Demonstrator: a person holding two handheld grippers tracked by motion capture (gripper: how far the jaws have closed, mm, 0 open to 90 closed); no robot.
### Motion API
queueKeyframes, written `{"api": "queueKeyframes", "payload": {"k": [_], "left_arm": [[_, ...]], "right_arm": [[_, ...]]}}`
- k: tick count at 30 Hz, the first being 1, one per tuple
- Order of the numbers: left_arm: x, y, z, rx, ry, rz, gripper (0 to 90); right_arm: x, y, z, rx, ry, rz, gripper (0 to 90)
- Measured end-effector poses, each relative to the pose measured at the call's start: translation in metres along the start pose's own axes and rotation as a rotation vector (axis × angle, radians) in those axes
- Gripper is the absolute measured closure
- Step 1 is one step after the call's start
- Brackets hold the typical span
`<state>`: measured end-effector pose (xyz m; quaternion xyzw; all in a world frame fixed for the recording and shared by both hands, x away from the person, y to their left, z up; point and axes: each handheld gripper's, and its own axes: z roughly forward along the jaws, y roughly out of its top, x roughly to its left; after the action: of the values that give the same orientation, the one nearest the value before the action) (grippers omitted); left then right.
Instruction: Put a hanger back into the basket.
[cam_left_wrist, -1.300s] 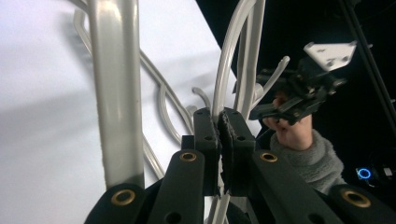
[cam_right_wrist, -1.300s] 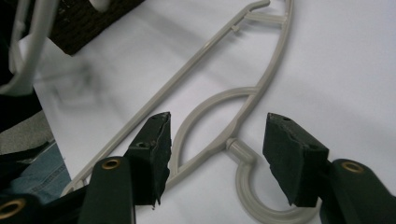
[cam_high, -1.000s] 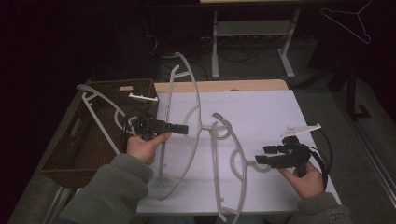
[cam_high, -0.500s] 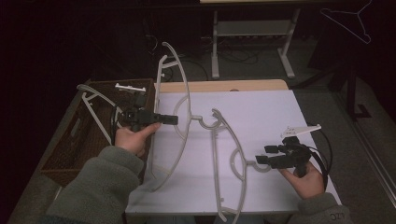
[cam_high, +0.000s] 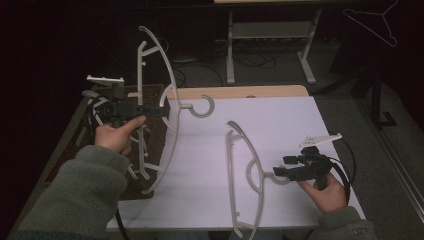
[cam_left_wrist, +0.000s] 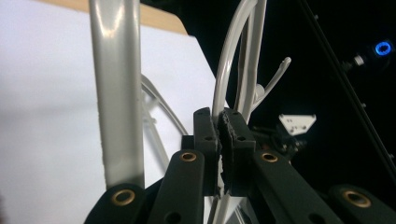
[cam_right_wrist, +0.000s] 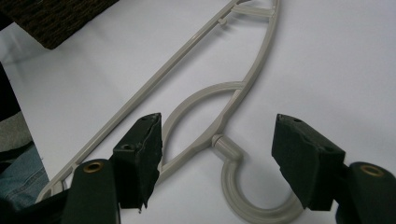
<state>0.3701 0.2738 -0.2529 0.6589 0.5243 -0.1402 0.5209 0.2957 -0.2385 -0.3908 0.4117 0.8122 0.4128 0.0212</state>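
Across the middle, a big white table (cam_high: 300, 120). On its left edge, a dark woven basket (cam_high: 152, 95) with more grey hangers inside, likely the place for picking them out or putting them away.

Next in size, a tall hanger (cam_high: 171, 82), standing on end above the basket and its near edge, hook (cam_high: 202, 107) sticking out over the table. Held up high like that, probably so as not to catch on the hangers below or on the basket's side.

Then a second hanger (cam_high: 230, 170), lying flat on the near part of the table, well apart from the tall one. Easy to reach there, hook pointing toward the right hand.

Now the arms. Left sleeve coming up from the bottom corner, left hand (cam_high: 115, 135) raised over the basket, wrist level. Left gripper (cam_high: 162, 111) pointing sideways at the tall hanger. Seen close in the left gripper view (cam_left_wrist: 219, 126), jaws clenched tight on a thin bar of that hanger, no gap.

Right hand (cam_high: 327, 192) low by the near right corner, almost down on the table. Right gripper (cam_high: 280, 172) aimed left at the flat hanger's hook (cam_right_wrist: 243, 205). In the right gripper view (cam_right_wrist: 217, 144), jaws spread wide, one on each side of the hook, touching nothing. Ready to pinch, at a guess.
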Motion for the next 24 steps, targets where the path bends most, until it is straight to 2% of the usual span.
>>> {"api": "queueKeyframes", "payload": {"k": [5,9,16,18,19,21,24], "left_arm": [[0.012,0.010,-0.026,-0.053,0.045,-0.022,86.1],[0.024,0.015,-0.040,-0.092,0.062,-0.044,86.1],[0.050,0.025,-0.059,-0.147,0.109,-0.093,86.1],[0.058,0.028,-0.065,-0.163,0.144,-0.106,86.1],[0.062,0.029,-0.067,-0.168,0.143,-0.113,86.1],[0.069,0.029,-0.072,-0.187,0.171,-0.126,86.1],[0.081,0.027,-0.077,-0.212,0.181,-0.161,86.0]], "right_arm": [[-0.001,-0.001,-0.001,-0.004,0.002,-0.006,32.4],[-0.002,0.000,-0.001,-0.010,0.003,-0.003,32.4],[-0.002,0.000,-0.001,-0.010,0.006,-0.008,32.4],[-0.002,-0.001,-0.002,-0.011,0.005,-0.005,32.3],[-0.002,-0.001,-0.002,-0.013,0.006,-0.006,32.4],[-0.002,-0.001,-0.003,-0.020,0.004,-0.007,32.4],[-0.003,-0.002,-0.004,-0.021,0.006,-0.005,32.4]]}}
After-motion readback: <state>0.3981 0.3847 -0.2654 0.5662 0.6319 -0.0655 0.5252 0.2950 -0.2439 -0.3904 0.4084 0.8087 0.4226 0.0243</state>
